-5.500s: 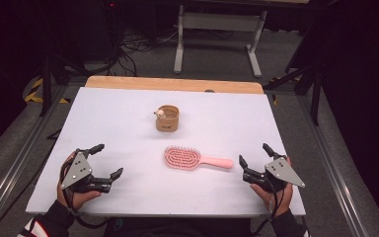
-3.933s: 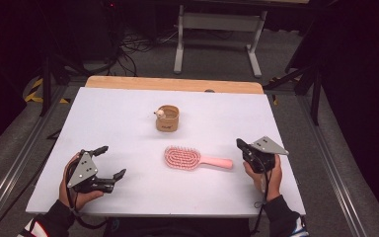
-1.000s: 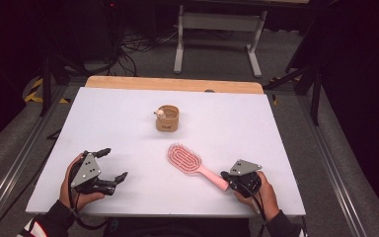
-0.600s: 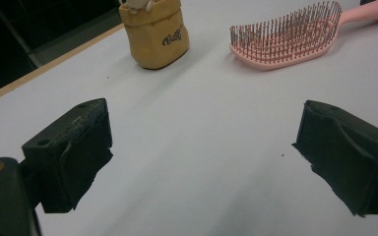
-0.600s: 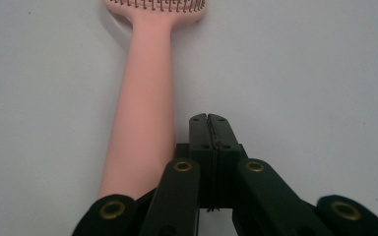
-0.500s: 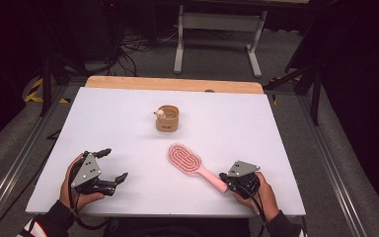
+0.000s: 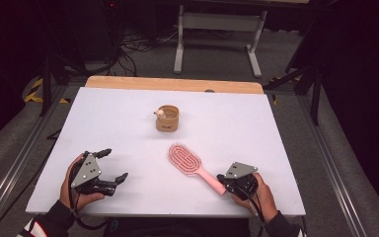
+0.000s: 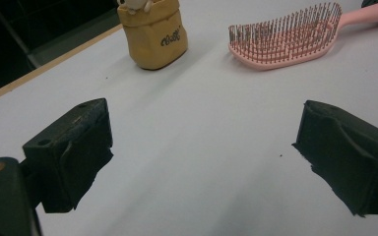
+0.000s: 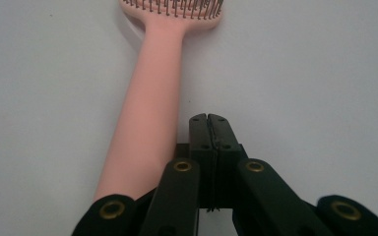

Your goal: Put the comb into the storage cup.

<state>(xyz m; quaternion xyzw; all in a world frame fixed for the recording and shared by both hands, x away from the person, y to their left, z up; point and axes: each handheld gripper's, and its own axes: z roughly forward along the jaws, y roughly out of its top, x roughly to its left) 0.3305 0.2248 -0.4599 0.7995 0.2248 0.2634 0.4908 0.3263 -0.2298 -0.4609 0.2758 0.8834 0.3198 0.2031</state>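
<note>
Plainly, here is how things stand from beside the table.

Work in hand: nudging the pink hairbrush [image 7: 191,164] about on the white table [image 7: 103,128] with the right gripper [image 7: 223,181].

Right gripper: its jaws are pressed together with nothing between them; in the right gripper view the closed tips [image 9: 209,123] lie just beside the brush handle [image 9: 150,118], on the handle's right, apparently touching it or nearly so.

Left gripper [image 7: 116,165]: jaws wide apart and empty, resting low at about seven o'clock on the table; its own view looks between the two pads [image 8: 74,147] toward the brush.

Hairbrush: lying bristles up, slanted, head toward eleven o'clock and handle end toward five o'clock, at the right gripper.

Pouch: a small tan pouch [image 7: 167,118] with a little figure at its rim stands upright just beyond the table's centre, toward twelve o'clock, well apart from the brush.

Done so far, as I judge: the brush is engaged from the side, not grasped.

Left to do: any lifting or carrying; the brush is not yet held or raised.
</note>
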